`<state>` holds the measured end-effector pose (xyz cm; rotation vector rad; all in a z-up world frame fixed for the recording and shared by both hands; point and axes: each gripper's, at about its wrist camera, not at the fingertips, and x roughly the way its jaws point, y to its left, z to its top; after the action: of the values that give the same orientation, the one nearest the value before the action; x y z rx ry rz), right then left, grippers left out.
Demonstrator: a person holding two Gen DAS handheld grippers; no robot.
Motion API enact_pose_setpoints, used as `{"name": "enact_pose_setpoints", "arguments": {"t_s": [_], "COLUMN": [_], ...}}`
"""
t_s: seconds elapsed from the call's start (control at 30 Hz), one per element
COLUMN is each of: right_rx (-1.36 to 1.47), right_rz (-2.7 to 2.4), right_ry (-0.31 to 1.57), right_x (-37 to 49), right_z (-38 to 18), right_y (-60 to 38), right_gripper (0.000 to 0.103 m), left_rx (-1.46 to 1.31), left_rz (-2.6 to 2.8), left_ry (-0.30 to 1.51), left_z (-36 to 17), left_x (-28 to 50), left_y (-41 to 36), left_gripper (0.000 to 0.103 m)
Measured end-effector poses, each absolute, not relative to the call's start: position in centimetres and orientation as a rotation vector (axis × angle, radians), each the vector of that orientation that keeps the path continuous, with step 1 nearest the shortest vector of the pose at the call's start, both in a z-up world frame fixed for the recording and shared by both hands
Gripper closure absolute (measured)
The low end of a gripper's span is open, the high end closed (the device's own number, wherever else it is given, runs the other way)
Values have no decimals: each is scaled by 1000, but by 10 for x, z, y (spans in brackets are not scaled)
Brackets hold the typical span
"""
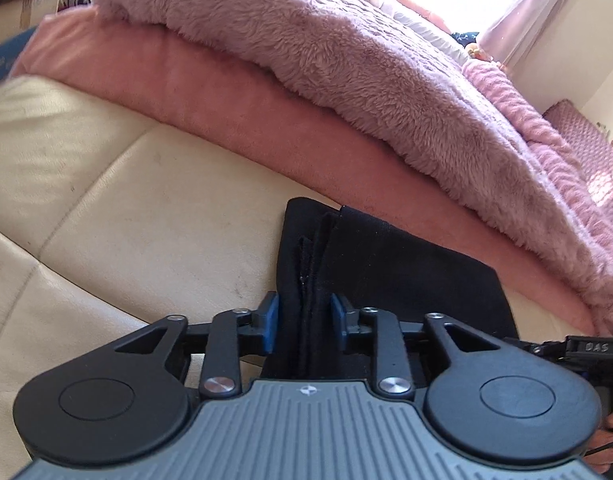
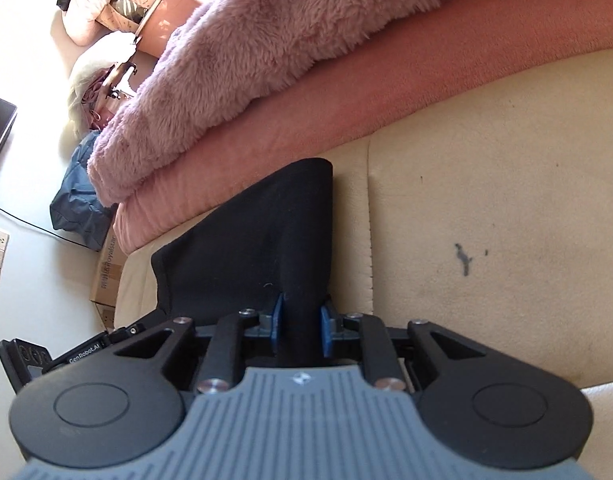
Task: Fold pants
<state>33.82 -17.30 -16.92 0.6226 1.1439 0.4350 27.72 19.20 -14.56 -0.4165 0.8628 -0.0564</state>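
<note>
The black pants (image 1: 406, 272) lie folded on the cream leather couch (image 1: 126, 200), their layered edges pointing away from me. My left gripper (image 1: 304, 320) stands open, its blue pads on either side of those loose layers without pinching them. In the right wrist view the pants (image 2: 258, 232) rise in a ridge from my right gripper (image 2: 300, 326), which is shut on a bunched fold of the cloth. The body of the other gripper shows at the right edge of the left wrist view and at the lower left of the right wrist view.
A fluffy mauve blanket (image 1: 346, 60) lies over a salmon blanket (image 1: 186, 80) along the couch's far side, close behind the pants. The cushion has a dark stain (image 2: 462, 260). Cardboard boxes (image 2: 110, 272) and a blue bag (image 2: 74, 208) sit on the floor beyond the couch's end.
</note>
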Motion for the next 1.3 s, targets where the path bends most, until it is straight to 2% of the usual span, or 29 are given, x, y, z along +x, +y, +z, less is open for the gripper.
{"name": "enact_pose_setpoints", "arguments": {"t_s": [0.03, 0.1, 0.17, 0.27, 0.33, 0.4, 0.43, 0.5, 0.53, 0.57, 0.63, 0.7, 0.77, 0.97, 1.3], "right_rx": [594, 530, 483, 402, 323, 249, 215, 154, 130, 110, 86, 71, 66, 119, -19], "right_rz": [432, 417, 415, 419, 419, 422, 422, 415, 412, 408, 396, 377, 362, 330, 284], "right_ry": [1142, 1123, 1090, 1024, 959, 879, 839, 750, 702, 659, 605, 569, 537, 502, 645], "right_x": [338, 336, 331, 318, 304, 285, 275, 251, 237, 224, 200, 177, 153, 93, 52], "right_z": [-165, -154, -140, -111, -86, -59, -46, -21, -9, 2, 18, 30, 39, 41, -5], "right_y": [-171, -168, -168, -165, -161, -155, -152, -150, -149, -149, -150, -152, -154, -158, -139], "right_gripper": [84, 71, 63, 61, 55, 44, 41, 25, 20, 21, 21, 21, 21, 21, 21], "left_rx": [-395, -352, -318, -293, -252, -183, -143, -71, -44, -31, -26, -14, 15, 76, 104], "left_rz": [-40, 1, 24, 46, 47, 46, 43, 34, 39, 49, 55, 75, 107, 145, 139], "left_ry": [861, 845, 812, 750, 712, 668, 645, 602, 585, 567, 526, 475, 430, 376, 567], "left_z": [-142, -132, -118, -92, -71, -51, -41, -22, -14, -7, 4, 12, 18, 22, -18], "left_x": [276, 272, 265, 250, 239, 225, 218, 202, 193, 185, 166, 145, 127, 91, 69], "left_y": [190, 185, 180, 171, 158, 141, 130, 113, 105, 99, 88, 79, 72, 53, 36], "left_gripper": [62, 62, 58, 54, 51, 51, 48, 41, 36, 28, 19, 18, 10, 8, 7]}}
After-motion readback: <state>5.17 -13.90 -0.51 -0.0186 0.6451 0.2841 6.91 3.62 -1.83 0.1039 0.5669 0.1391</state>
